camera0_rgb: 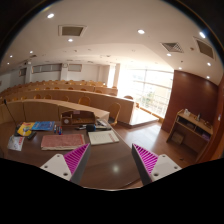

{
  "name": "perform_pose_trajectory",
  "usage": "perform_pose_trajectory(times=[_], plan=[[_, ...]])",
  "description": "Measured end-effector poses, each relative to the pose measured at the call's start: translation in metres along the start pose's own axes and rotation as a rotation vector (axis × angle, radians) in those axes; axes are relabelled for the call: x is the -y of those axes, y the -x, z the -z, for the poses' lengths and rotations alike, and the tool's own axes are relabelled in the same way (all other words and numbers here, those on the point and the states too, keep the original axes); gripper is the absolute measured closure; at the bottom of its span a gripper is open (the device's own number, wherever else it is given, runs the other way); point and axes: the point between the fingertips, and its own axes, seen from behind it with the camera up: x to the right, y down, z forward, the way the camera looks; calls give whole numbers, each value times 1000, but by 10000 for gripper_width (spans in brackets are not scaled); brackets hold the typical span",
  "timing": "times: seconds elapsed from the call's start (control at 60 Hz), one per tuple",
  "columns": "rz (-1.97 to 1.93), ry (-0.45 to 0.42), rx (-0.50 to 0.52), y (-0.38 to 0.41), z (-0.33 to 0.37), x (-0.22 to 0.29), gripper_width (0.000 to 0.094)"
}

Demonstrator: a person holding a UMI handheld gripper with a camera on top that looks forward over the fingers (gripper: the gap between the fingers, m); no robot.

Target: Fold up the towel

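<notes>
Gripper (112, 160) fingers spread wide apart, nothing between them, magenta pads (75, 158) facing inward. Both fingers hang over the near part of a dark brown tabletop (112, 168).

Towel (62, 142): pinkish-red flat rectangle lying on the tabletop just ahead of the left finger, toward the table's left side. Not touched by either finger. Can't tell if it is folded or one layer.

Other stuff on the tabletop:
- white sheet or paper (103, 137) just right of the towel, ahead of the gap between the fingers
- dark box-like item (78, 119) behind the towel, near the far edge; details too small
- blue and yellow objects (35, 127) at the far-left part, kind unclear
- pale item (15, 143) at the left edge, unclear

Nothing stands between the fingers and the towel.

Beyond the table: rows of curved wooden benches (60, 95), big bright windows (150, 90), a wooden shelf unit (188, 130) off to the right, ceiling with recessed lights (140, 31) and vents (71, 30).

No readable writing, labels or brands anywhere.
</notes>
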Motion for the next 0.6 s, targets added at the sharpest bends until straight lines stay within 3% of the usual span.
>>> perform_pose_trajectory(times=[0.367, 0.467, 0.6], plan=[[59, 222, 39, 56, -69, -116, 84], [87, 269, 110, 118, -96, -147, 90], [95, 297, 276, 244, -132, -165, 86]])
